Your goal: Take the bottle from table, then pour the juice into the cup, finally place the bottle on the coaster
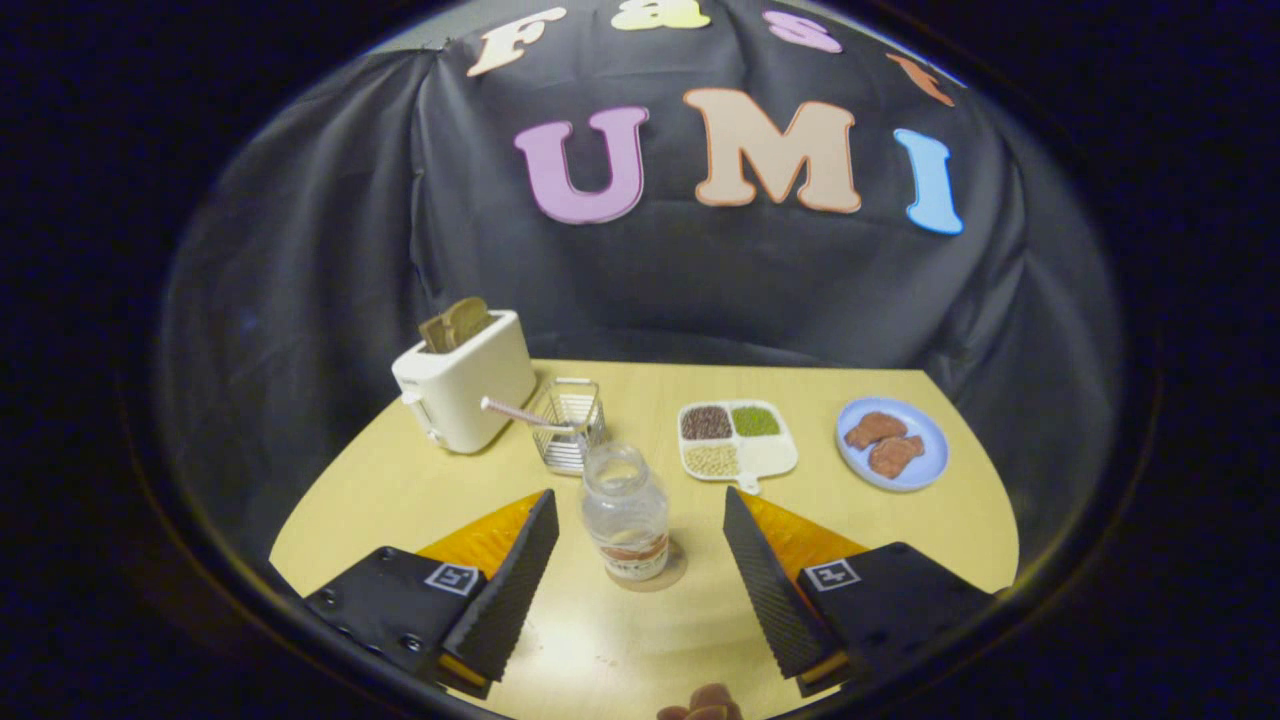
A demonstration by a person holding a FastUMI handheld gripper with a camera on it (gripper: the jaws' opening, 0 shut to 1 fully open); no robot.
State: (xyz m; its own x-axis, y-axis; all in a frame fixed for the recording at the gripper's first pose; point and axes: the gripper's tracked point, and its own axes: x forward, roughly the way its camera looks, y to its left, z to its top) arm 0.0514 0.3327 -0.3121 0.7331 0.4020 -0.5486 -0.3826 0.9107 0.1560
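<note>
Item 1: two-finger gripper (640, 505), fingers spread wide, released, grasping nothing; both tips stand apart from the bottle's sides.

Item 2: clear plastic bottle with open mouth and a printed label band (626, 513), upright, between the fingertips and touching neither. It stands on a round translucent coaster (672, 570), whose rim shows at the bottle's base toward 4 o'clock.

Item 3: pale yellow wooden table (620, 640), rounded edge, bearing all items listed.

Item 4: small wire-mesh basket (570, 428), just beyond the bottle at 11 o'clock, with a pink-and-white striped straw (520, 413) lying across its rim and pointing toward the toaster.

Item 5: cream-white two-slot toaster (465, 385), at 10 o'clock from the bottle, beside the basket, with brown toast slices (455, 322) standing up out of its slots.

Item 6: white divided tray (768, 460), at 1 o'clock from the bottle, holding dark brown, green and pale beige grains in separate compartments.

Item 7: light blue round plate (925, 435), at 2 o'clock, near the tray, with two reddish-brown meat-like pieces (885, 443) on it.

Item 8: brown rounded object (705, 703), nearest the camera at 6 o'clock; identity cannot be told.
</note>
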